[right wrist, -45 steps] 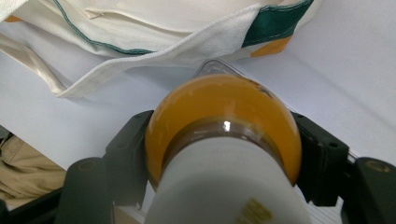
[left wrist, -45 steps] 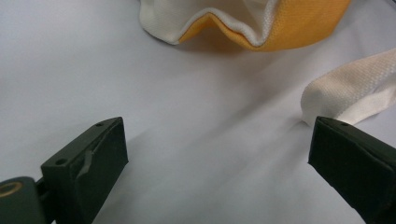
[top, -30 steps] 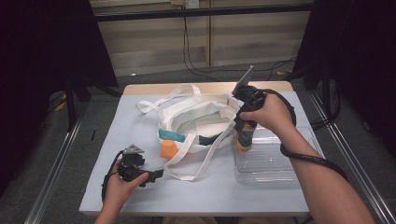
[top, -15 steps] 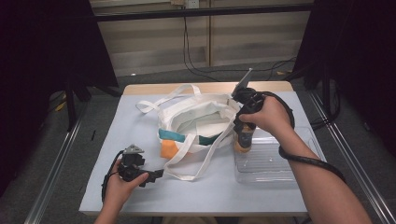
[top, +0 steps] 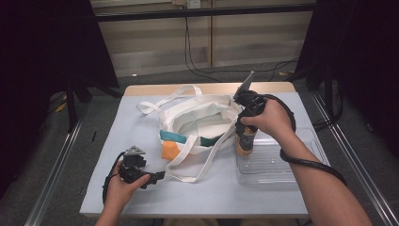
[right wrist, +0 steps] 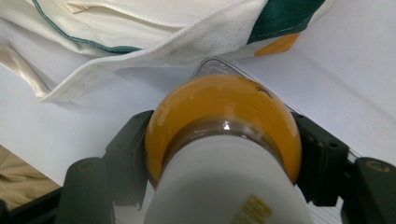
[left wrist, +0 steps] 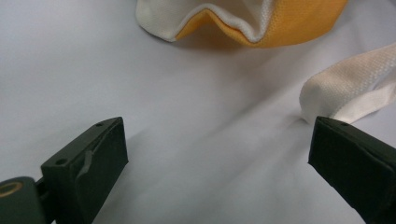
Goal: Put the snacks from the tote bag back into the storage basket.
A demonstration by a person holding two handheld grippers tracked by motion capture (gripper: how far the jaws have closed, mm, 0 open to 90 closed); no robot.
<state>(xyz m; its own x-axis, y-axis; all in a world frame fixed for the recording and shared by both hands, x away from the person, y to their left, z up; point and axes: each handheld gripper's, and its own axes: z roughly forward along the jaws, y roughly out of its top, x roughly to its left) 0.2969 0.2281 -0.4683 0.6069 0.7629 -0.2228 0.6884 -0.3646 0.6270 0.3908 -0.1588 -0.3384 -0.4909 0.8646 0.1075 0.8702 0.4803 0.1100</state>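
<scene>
A white tote bag (top: pixel 202 125) with green and orange patches lies open in the middle of the table. My right gripper (top: pixel 244 132) points down just right of the bag, shut on a bottle of orange liquid (top: pixel 244 145) at the near-left corner of a clear plastic tray (top: pixel 287 165). In the right gripper view the bottle (right wrist: pixel 224 116) sits between both jaws, with the bag's edge (right wrist: pixel 163 32) just beyond. My left gripper (top: pixel 157 176) rests open on the table at the front left. Its jaws (left wrist: pixel 217 149) stand wide apart facing the bag's orange corner (left wrist: pixel 285 23) and a strap (left wrist: pixel 345 88).
The bag's long white handles (top: pixel 162 101) spread over the grey table (top: pixel 141 141) to the back left and front. Black cables trail from both grippers. Metal rails run along the floor on both sides of the table.
My right gripper has shifted slightly down and left with the bottle, staying at the tray's left end. The left gripper has not moved.
</scene>
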